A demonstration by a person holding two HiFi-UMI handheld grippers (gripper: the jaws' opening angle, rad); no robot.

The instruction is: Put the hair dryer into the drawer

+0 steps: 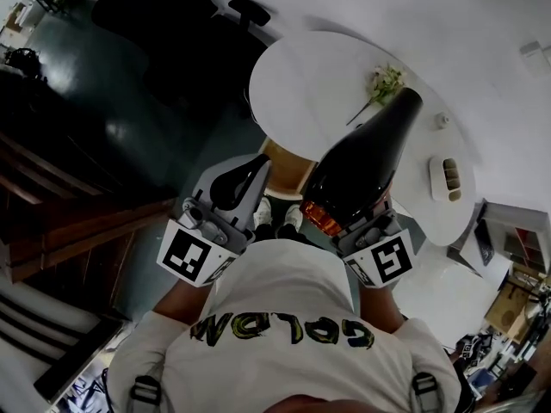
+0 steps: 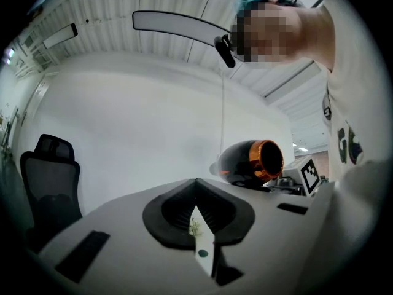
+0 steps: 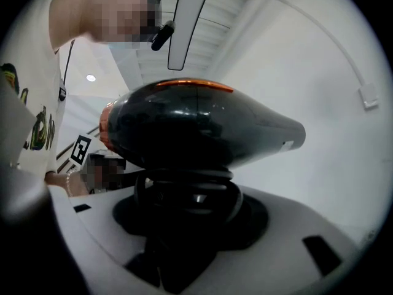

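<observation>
Dim, fisheye-bent frames with dark corners; light seemingly comes from overhead.

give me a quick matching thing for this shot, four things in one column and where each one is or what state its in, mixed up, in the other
Things:
1. hair dryer
2. flower sprig
3. office chair
4. left gripper

Places or states:
a. nothing between its jaws
b. lying on the round white table
c. clamped by its handle in the right gripper
d. standing on the floor, off the table

Pairs: 1-c, 2-b, 3-d, 4-a
</observation>
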